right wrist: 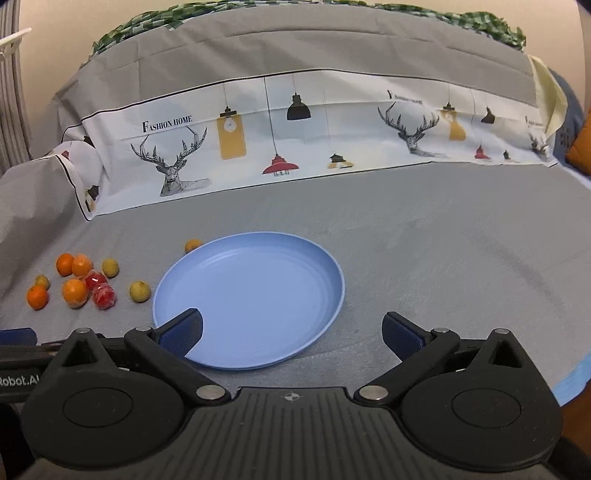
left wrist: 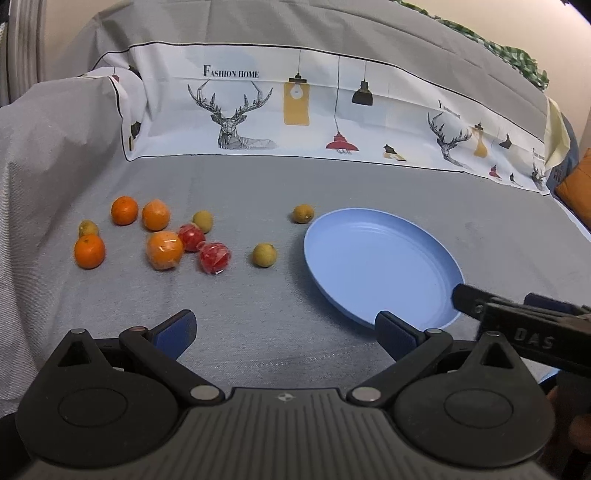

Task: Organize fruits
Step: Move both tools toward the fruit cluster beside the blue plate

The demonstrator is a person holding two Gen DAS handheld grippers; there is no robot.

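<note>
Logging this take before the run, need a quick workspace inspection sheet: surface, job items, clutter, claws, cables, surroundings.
Surface: grey cloth, flat, lightly creased.
Job's things: blue plate with nothing on it; four oranges, two of them wrapped; two wrapped red fruits; four small yellow-green fruits, all loose on the cloth left of the plate.
Clutter: nothing seen.
Claws: left claw open, holding nothing; right claw open over the plate's near rim.
Cables: nothing seen.
Surroundings: deer-print cloth draped behind; green checked fabric above.
</note>
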